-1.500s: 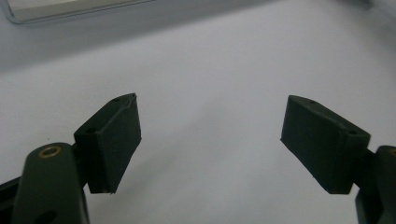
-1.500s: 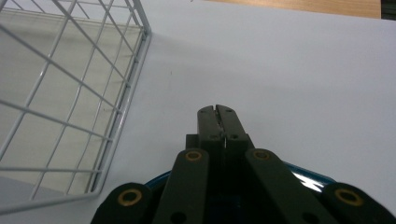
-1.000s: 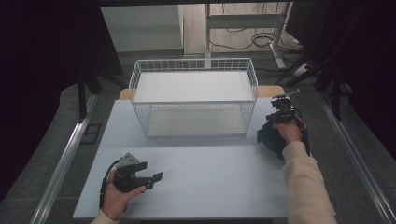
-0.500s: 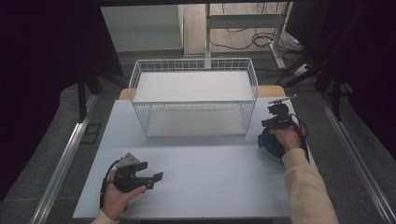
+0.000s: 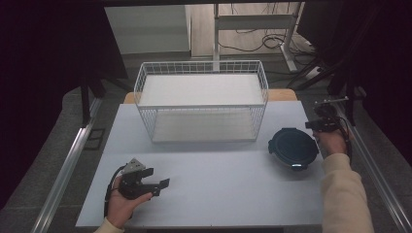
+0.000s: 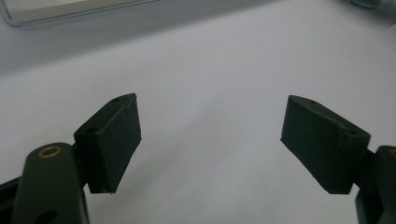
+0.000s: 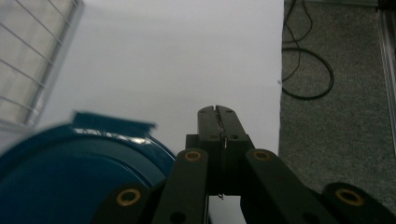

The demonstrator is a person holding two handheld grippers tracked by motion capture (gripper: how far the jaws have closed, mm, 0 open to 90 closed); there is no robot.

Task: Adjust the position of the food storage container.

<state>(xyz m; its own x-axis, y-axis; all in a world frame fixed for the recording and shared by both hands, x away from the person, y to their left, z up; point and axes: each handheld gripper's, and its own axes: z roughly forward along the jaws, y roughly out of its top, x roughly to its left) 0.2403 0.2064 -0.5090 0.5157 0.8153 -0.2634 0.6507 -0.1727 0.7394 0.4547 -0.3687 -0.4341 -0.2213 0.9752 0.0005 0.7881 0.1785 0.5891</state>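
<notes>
A: Blue plastic, round: the lidded container (image 5: 293, 147) sits at centre right of the high view, flat on the desk (image 5: 209, 194), just right of the white wire basket (image 5: 201, 99). Status?

B: The container is outside the basket, and the basket looks empty. Judged from this, placement is not yet done.

A: Claw positions, high view?

B: The right claw (image 5: 324, 124) is at the right edge, just beside the container's upper right rim; contact cannot be confirmed. The left claw (image 5: 158, 184) rests at lower left, well apart from the container.

A: Left gripper view?

B: The left claw (image 6: 210, 140) stands spread, with bare desk between its jaws.

A: Right gripper view?

B: The right claw (image 7: 217, 112) is pressed together and pinches nothing. The container (image 7: 79, 172) lies at lower left, beside the jaws. Remaining, by my estimate: open, grasp, lift, and transfer into the basket (image 7: 32, 56) at upper left.
</notes>
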